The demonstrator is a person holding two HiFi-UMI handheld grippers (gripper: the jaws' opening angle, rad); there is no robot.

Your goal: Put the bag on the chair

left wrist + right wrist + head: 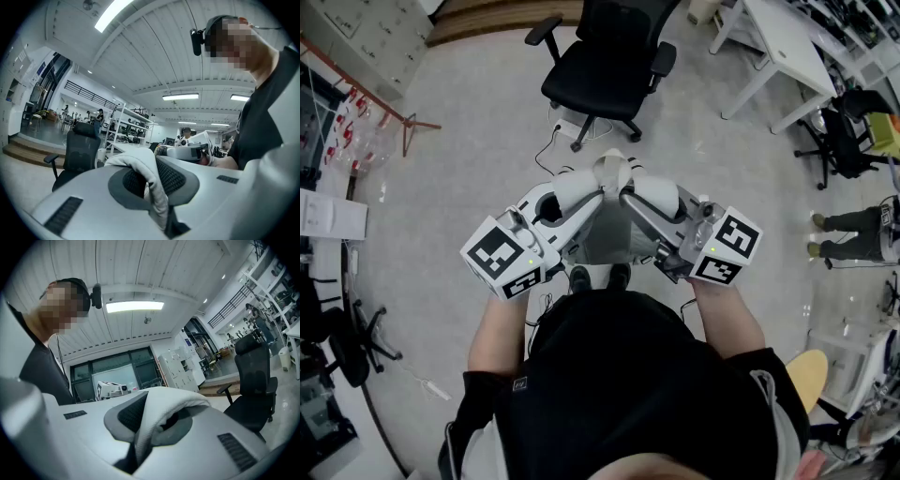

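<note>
A pale grey bag (606,236) hangs between my two grippers in front of the person's feet, with its white fabric top (613,170) bunched where the jaws meet. My left gripper (598,194) is shut on a fold of that white fabric (149,174). From the other side, my right gripper (626,194) is shut on the same fabric (161,409). The black office chair (602,67) stands a little way ahead on the floor, facing me, its seat bare. The left gripper view has that chair (78,154) at its left, and in the right gripper view the chair (253,380) is at the right.
White desks (789,49) stand at the back right beside another black chair (848,141). A person's legs (853,234) show at the right edge. A cable and a white box (567,127) lie under the chair's front. Racks and clutter (337,122) line the left side.
</note>
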